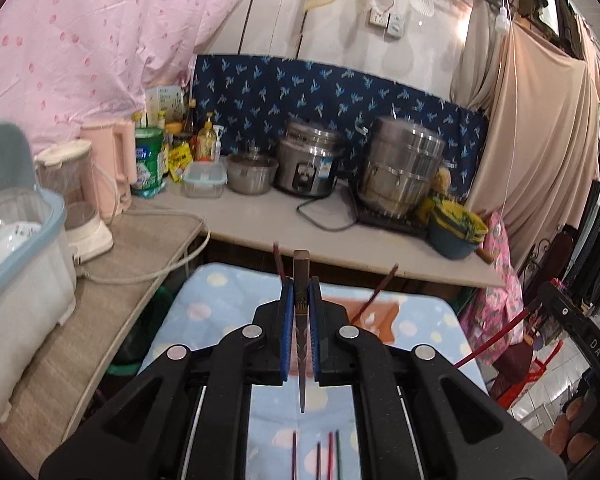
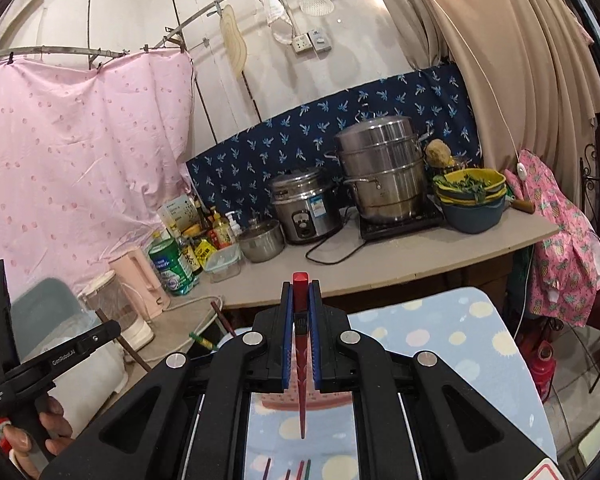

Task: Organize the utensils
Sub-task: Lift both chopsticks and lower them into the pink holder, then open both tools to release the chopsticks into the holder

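Left wrist view: we have the left gripper (image 1: 300, 292) clenched on a dark brown chopstick (image 1: 301, 320), thick end up, tip hanging over the dotted blue cloth (image 1: 212, 300). In the right wrist view, the right gripper (image 2: 300, 300) pinches a red chopstick (image 2: 301, 344) the same way. Both look light, stiff and smooth, so we judge they could pivot or slip; a hold near the thick, squared end seems surest. Only the left view shows the dish bin (image 1: 20, 240); only the right view shows the hand (image 2: 32, 436) holding the other gripper. More chopstick tips (image 1: 328, 456) lie on the cloth below.
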`<state>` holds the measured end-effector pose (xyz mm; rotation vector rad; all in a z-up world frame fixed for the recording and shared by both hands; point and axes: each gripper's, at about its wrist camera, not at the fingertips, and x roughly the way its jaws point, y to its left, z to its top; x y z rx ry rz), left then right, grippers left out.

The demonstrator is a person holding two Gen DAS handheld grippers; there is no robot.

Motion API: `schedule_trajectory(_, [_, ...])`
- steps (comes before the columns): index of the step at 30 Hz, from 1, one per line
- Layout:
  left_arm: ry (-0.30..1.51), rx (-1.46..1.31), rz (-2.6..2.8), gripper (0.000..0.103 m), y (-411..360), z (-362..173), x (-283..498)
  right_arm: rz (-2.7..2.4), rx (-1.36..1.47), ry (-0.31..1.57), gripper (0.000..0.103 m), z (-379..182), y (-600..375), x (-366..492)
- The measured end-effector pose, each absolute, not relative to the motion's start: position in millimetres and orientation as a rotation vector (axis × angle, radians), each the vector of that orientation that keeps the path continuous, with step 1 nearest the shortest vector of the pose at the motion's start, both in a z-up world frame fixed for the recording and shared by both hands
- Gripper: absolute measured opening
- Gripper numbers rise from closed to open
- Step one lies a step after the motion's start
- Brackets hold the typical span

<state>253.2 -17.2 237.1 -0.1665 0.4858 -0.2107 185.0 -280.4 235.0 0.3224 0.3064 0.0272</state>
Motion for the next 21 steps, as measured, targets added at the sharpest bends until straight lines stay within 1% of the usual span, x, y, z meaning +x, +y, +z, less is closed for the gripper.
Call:
schedule_trajectory(6, [0.394, -0.187, -0.213, 0.007, -26.9, 273.2, 280.1, 0.023, 0.337, 0.233, 0.007, 268.9, -286.3, 225.2])
schedule_trajectory(10, [0.364, -0.196, -0.202, 0.007, -32.9, 277.9, 300.0, 0.030, 0.352, 0.222, 0.007, 275.0, -284.8, 252.7])
schedule_trajectory(14, [0.365, -0.184, -0.173, 0.007, -40.8, 269.3, 321.3, 0.034, 0.337, 0.235, 0.007, 266.6, -275.3, 278.2])
schedule_trajectory(21, [0.428, -0.176, -0.164, 0.007, -43.0, 241.2, 341.6, 0.036, 0.313, 0.313, 0.007, 229.3, -263.1, 305.8])
